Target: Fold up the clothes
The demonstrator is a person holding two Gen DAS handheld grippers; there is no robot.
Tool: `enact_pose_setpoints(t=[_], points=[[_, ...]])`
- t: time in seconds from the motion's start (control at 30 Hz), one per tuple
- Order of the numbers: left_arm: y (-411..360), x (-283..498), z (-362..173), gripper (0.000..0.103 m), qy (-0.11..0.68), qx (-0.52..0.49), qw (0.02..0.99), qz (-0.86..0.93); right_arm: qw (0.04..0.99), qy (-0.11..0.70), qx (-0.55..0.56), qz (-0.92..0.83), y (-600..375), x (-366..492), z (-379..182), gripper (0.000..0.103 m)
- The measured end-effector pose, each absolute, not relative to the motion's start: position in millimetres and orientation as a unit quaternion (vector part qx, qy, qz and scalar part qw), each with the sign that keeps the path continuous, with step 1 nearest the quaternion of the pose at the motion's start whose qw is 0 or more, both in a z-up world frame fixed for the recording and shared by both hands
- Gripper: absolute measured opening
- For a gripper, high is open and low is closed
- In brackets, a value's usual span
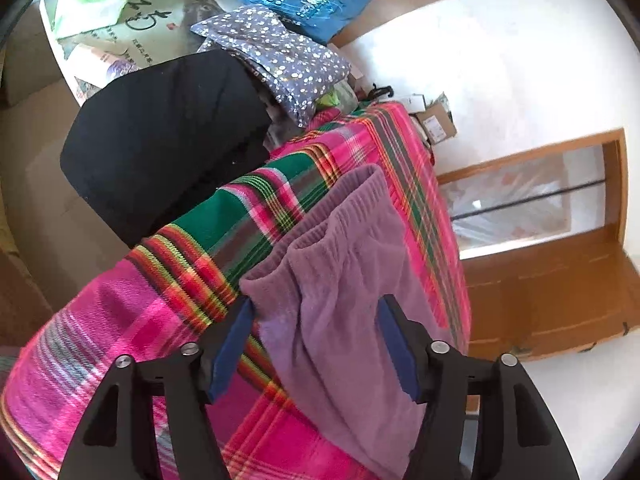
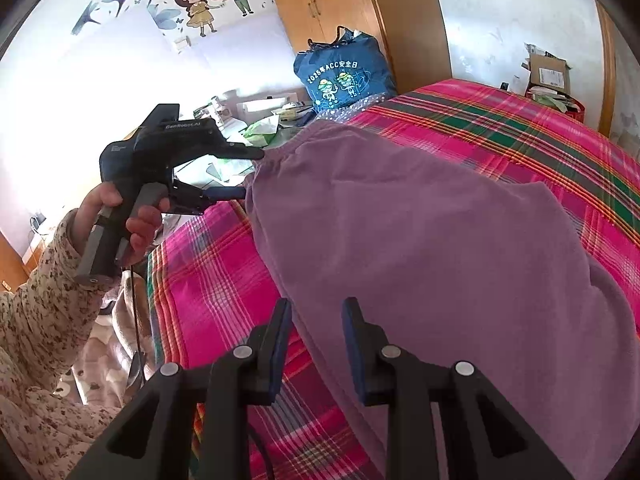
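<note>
A purple fleece garment (image 1: 344, 280) lies spread on a bed with a pink and green plaid sheet (image 1: 120, 320). In the left wrist view my left gripper (image 1: 316, 344) stands open and wide, its blue pads on either side of the garment's elastic waistband end, not pressing it. From the right wrist view the same left gripper (image 2: 252, 174) is held by a hand at the waistband edge. My right gripper (image 2: 316, 320) hovers over the garment's (image 2: 440, 240) near left edge, jaws partly apart, purple cloth showing flat between the pads.
A black garment (image 1: 168, 140) and a dotted grey-blue cloth (image 1: 280, 52) lie past the bed's end, beside a blue printed bag (image 2: 344, 76). A cluttered table (image 2: 256, 120), cardboard boxes (image 2: 548, 72) and wooden wardrobe doors (image 2: 332, 4) ring the bed. A floral sleeve (image 2: 44, 320) is at left.
</note>
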State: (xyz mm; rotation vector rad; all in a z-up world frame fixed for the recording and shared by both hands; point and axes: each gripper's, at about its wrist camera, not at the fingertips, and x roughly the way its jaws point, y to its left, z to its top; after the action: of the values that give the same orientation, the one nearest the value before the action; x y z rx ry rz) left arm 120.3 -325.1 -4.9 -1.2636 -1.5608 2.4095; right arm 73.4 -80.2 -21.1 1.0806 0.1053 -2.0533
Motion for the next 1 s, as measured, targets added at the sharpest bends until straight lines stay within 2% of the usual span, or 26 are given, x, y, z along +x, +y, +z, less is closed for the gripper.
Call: enact_pose_setpoints(t=[0.2,0.23,0.33,0.37,0.77,1.0], points=[[-327,119,-6,0.067,-0.507,-0.399,0.008,0.764,0.402,0.064,0.415,-0.814,-103,69,-12,0.029],[-328,119,-7,0.067,-0.511,-0.398,0.011,0.762,0.406,0.073,0.411,-0.813,-112,69,-10,0.031],[-329,119,-7,0.067,-0.512,-0.398,0.022,0.761,0.412,0.09,0.386,-0.821,-142,65,-4,0.052],[-329,119,-6,0.067,-0.51,-0.398,0.026,0.762,0.407,0.093,0.38,-0.825,-153,62,-3,0.054],[-332,112,1,0.067,-0.51,-0.391,0.059,0.764,0.409,0.166,0.395,-0.806,-224,43,-20,0.055],[-338,109,3,0.067,-0.517,-0.385,0.089,0.759,0.362,0.294,0.33,-0.821,-261,61,-28,0.055]])
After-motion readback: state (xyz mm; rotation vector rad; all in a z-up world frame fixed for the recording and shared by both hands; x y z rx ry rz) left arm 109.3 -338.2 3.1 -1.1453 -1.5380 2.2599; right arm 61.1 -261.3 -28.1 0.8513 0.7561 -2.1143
